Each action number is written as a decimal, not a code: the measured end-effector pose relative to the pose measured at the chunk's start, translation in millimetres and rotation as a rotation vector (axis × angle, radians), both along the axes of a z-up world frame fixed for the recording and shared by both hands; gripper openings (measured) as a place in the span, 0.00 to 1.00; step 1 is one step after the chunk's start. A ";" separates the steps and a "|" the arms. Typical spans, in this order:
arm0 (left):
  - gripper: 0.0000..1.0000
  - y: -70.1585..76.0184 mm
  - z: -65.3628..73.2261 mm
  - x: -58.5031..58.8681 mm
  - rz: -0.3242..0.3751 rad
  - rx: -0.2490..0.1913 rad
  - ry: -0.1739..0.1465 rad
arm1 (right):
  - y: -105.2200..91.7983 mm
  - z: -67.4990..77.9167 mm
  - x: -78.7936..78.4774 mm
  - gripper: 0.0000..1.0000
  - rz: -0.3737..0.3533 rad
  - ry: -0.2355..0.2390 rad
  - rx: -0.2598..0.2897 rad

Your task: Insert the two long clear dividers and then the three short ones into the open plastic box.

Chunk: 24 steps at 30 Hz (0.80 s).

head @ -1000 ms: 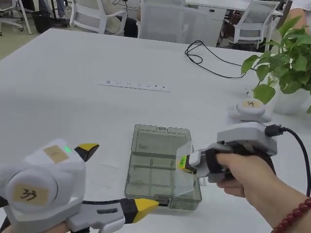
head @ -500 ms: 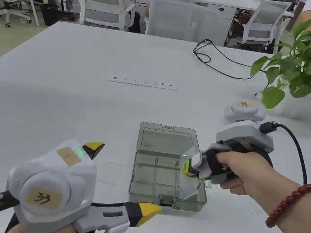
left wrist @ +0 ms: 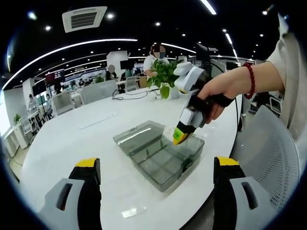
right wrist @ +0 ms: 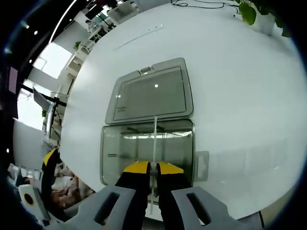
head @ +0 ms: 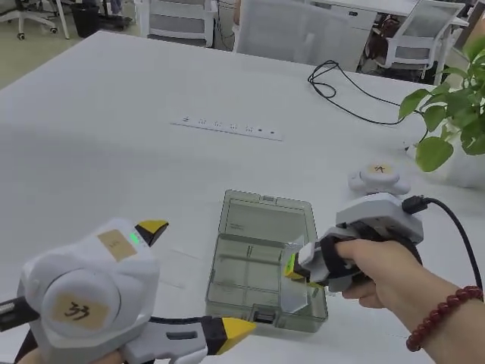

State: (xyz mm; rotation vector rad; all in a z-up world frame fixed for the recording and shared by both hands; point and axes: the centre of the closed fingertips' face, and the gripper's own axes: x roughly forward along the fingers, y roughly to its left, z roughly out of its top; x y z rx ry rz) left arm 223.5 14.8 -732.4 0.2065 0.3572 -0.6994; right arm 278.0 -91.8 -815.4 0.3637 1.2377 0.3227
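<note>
One clear divider (head: 297, 292) is pinched between the closed jaws of the right gripper (head: 290, 265) over the tray of the one open plastic box (head: 220, 273). It is hard to make out, and whether its lower edge is seated cannot be told. The left gripper (head: 195, 277) is held empty, jaws wide apart, near the box's front edge on the white table (head: 114, 152).
</note>
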 end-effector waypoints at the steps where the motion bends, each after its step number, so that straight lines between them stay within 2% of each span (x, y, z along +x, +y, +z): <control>1: 1.00 0.3 -0.1 0.0 0.001 0.000 0.001 | 0.3 0.7 -0.7 0.07 0.002 -0.006 -0.003; 14: 0.99 0.0 -1.4 -0.2 0.000 0.000 0.005 | -1.2 -2.1 -0.4 0.07 -0.026 -0.004 -0.001; 17: 0.99 0.6 -1.2 0.2 0.002 0.000 0.003 | -0.1 -2.8 -0.8 0.07 -0.013 -0.013 -0.006; 24: 0.98 0.8 -1.6 0.4 0.003 -0.005 0.007 | 0.5 -2.5 -1.7 0.07 0.009 0.001 -0.014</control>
